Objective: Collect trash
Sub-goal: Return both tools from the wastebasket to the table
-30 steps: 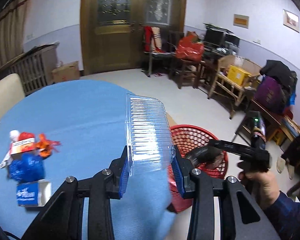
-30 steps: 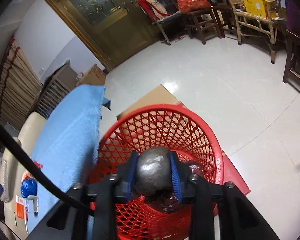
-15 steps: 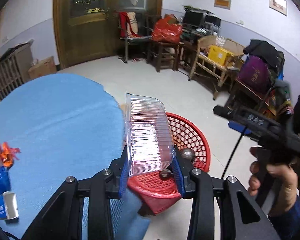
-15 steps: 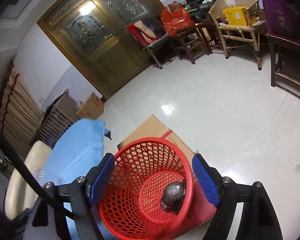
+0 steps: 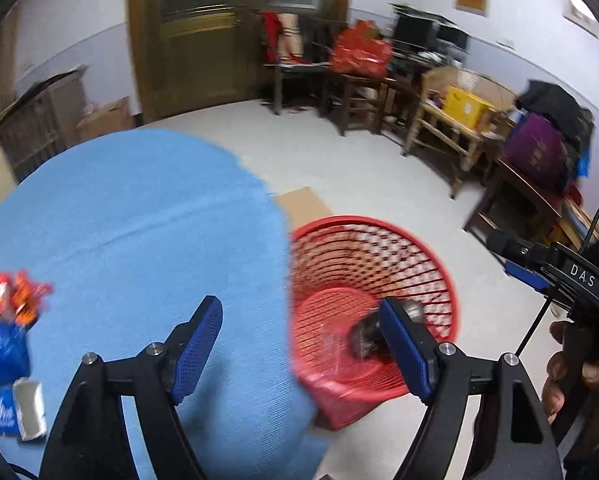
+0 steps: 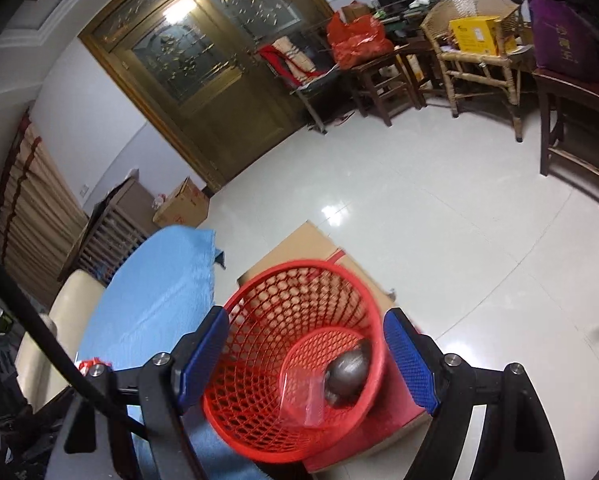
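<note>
A red mesh basket (image 5: pixel 379 248) (image 6: pixel 299 280) stands on the floor beside the table with the blue cloth (image 5: pixel 139 220). In it lie a grey foil ball (image 6: pixel 345 368) (image 5: pixel 365 332) and a clear plastic container (image 6: pixel 303 400), a faint blur in the left wrist view. My left gripper (image 5: pixel 299 306) hovers over the table edge and the basket, its jaws opening with nothing between them. Above the basket, my right gripper (image 6: pixel 306 316) (image 5: pixel 507 256) is open and empty. Red and orange wrappers (image 5: pixel 15 300), a blue wrapper (image 5: pixel 3 352) and a small blue-white carton (image 5: pixel 19 412) lie on the cloth at the left.
Flat cardboard (image 6: pixel 299 240) lies under the basket. A cream chair (image 6: pixel 67 304) stands by the table's far side. Wooden chairs (image 6: pixel 479 60) with bags and boxes line the back wall by the door. A person's hand (image 5: pixel 579 380) holds the right gripper.
The left gripper opened and the clear container dropped into the basket. The right gripper let the foil ball fall in, opened wide and rose.
</note>
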A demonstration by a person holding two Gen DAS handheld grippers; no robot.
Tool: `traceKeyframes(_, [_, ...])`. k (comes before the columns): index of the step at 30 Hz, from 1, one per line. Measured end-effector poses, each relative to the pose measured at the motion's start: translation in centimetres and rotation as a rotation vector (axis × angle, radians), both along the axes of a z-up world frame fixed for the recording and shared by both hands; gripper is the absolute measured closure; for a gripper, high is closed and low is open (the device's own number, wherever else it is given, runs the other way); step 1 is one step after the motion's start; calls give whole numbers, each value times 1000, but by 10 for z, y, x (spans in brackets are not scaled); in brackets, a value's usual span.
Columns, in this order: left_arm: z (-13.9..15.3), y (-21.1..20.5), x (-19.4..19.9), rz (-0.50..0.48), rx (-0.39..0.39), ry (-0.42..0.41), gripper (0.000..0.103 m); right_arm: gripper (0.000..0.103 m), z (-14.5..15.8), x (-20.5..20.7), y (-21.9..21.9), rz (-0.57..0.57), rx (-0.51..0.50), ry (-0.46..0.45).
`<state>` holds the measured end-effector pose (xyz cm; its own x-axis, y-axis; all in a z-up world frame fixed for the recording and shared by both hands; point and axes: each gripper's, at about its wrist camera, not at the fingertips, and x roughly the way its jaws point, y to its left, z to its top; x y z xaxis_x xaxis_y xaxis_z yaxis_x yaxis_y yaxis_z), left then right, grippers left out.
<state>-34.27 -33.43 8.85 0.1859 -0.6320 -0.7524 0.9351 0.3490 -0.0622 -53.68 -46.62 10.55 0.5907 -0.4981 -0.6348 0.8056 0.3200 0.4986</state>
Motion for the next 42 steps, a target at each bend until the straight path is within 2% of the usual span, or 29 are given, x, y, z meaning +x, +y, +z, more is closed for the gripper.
traceKeyframes(9, [2, 103, 70, 233, -30, 8, 22, 20, -12, 82, 34, 159, 13, 20])
traceKeyframes(16, [1, 182, 115, 424, -69, -12, 20, 20, -5, 155, 76, 328, -11, 39])
traceKeyframes(19, [-6, 213, 138, 527, -73, 23, 20, 20, -6, 181, 96, 402, -27, 48])
traceKeyframes(22, [-13, 239, 153, 594, -74, 51, 20, 20, -10, 183, 97, 377, -16, 24])
traceKeyframes(25, [-20, 258, 162, 636, -79, 65, 20, 20, -21, 169, 78, 298, 19, 32])
traceKeyframes(28, [-23, 265, 166, 646, -81, 77, 20, 20, -44, 142, 49, 184, 122, -2])
traceKeyframes(30, [-24, 265, 167, 646, -78, 76, 20, 20, -67, 127, 27, 134, 229, -6])
traceKeyframes(32, [-26, 260, 166, 637, -71, 75, 20, 20, -86, 120, 14, 126, 326, -15])
traceKeyframes(34, [-27, 257, 165, 630, -70, 68, 20, 20, -97, 121, 13, 150, 376, -25])
traceKeyframes(37, [-29, 255, 166, 621, -65, 62, 20, 22, -101, 134, 22, 213, 398, -20])
traceKeyframes(39, [-30, 252, 166, 615, -58, 59, 20, 22, -102, 136, 26, 197, 395, -4])
traceKeyframes(42, [-30, 248, 166, 610, -52, 54, 20, 22, -107, 135, 27, 202, 443, -41])
